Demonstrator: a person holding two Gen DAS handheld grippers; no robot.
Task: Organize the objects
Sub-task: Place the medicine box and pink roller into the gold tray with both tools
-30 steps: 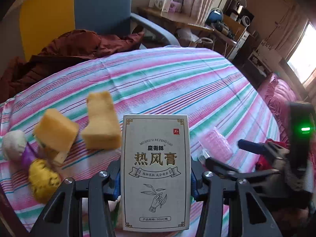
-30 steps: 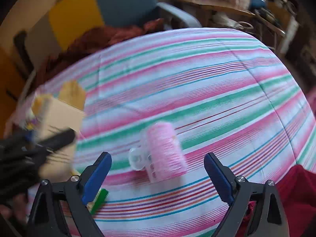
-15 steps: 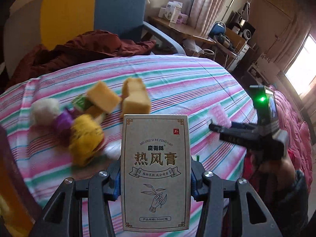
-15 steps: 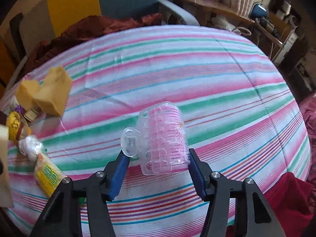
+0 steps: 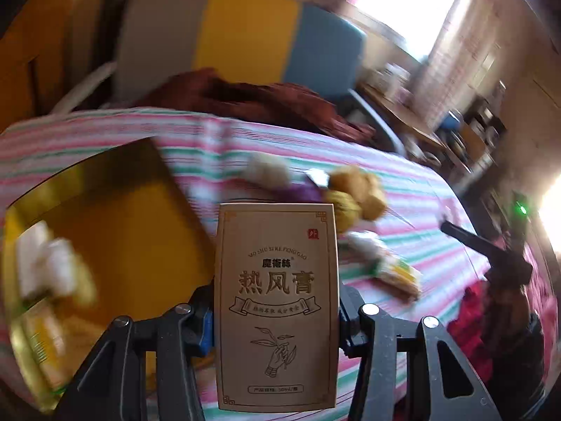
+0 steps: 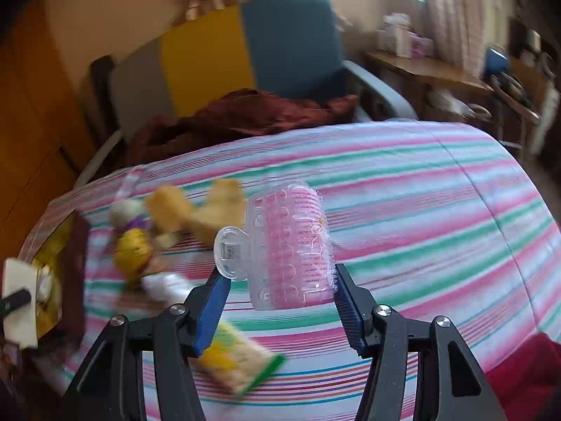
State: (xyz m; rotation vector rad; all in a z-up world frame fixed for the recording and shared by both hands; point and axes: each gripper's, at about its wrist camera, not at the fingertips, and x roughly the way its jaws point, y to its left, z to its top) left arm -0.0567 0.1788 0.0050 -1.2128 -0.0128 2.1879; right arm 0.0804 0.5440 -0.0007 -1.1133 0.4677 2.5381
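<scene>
Striped pink, green and white bedcover (image 6: 403, 189); behind it a grey, yellow and blue chair (image 6: 245, 56) with a dark red cloth (image 6: 245, 115) and a cluttered wooden desk (image 6: 427, 70). Left gripper (image 5: 277, 319) clamps an upright beige carton (image 5: 277, 301) beside a yellow-lined box (image 5: 115, 231). Right gripper (image 6: 280, 301) clamps a pink hair roller (image 6: 291, 245) above the cover, with snack packets (image 6: 238, 361) scattered near.

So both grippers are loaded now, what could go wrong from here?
1. The right gripper pinches the pink hair roller only at its lower end, with the clear clip sticking out sideways; it may twist or slip free.
2. The left gripper grips the tall carton low on its sides, so it could tilt on release into the yellow box.
3. Loose snack packets lie under the right gripper and could get knocked.
</scene>
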